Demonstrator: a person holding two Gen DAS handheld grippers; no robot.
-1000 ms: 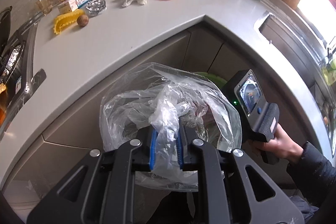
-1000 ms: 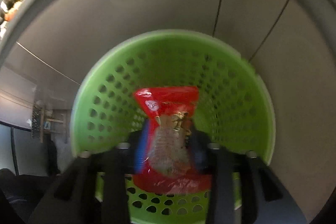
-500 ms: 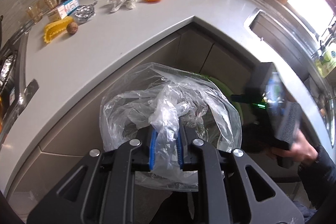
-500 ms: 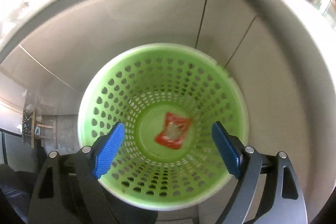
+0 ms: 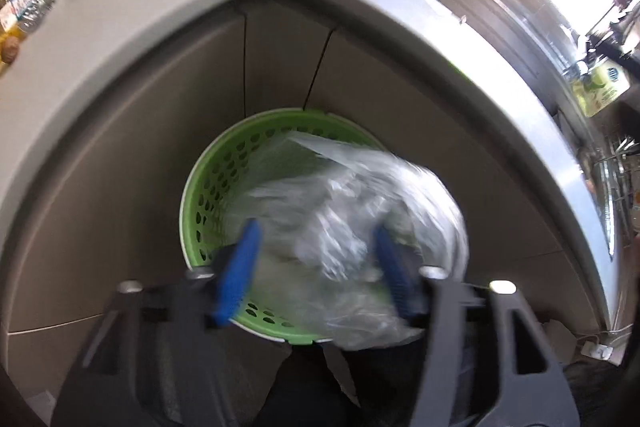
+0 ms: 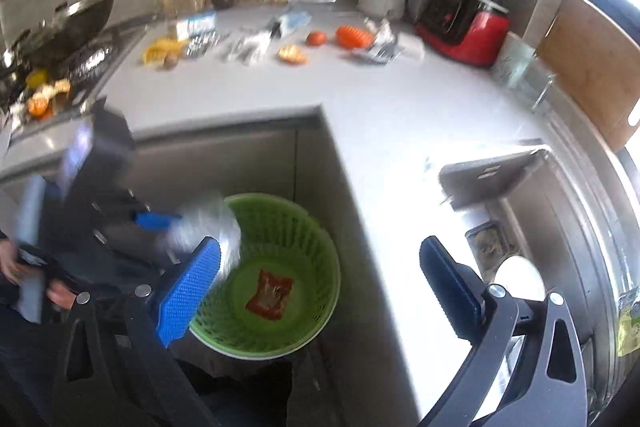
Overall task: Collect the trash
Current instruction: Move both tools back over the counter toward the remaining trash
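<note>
A green perforated basket (image 5: 208, 183) stands on the floor in the corner under the counter; it also shows in the right wrist view (image 6: 304, 235). A red snack wrapper (image 6: 270, 293) lies on its bottom. My left gripper (image 5: 316, 267) is open over the basket, and a crumpled clear plastic bag (image 5: 352, 223) sits loose between its spread blue pads, over the basket's rim. The bag shows blurred in the right wrist view (image 6: 208, 227). My right gripper (image 6: 320, 287) is open and empty, raised above the basket and counter edge.
The grey L-shaped counter (image 6: 380, 115) carries orange peel (image 6: 294, 54), an orange brush (image 6: 354, 35), crumpled wrappers (image 6: 248, 47), a yellow item (image 6: 160, 51) and a red cooker (image 6: 460, 27). A sink (image 6: 516, 227) lies at the right, a stove with a wok (image 6: 72, 23) at the left.
My left gripper moved over the basket and opened, letting go of the plastic bag. My right gripper, open since dropping the red wrapper into the basket, rose up and back.
</note>
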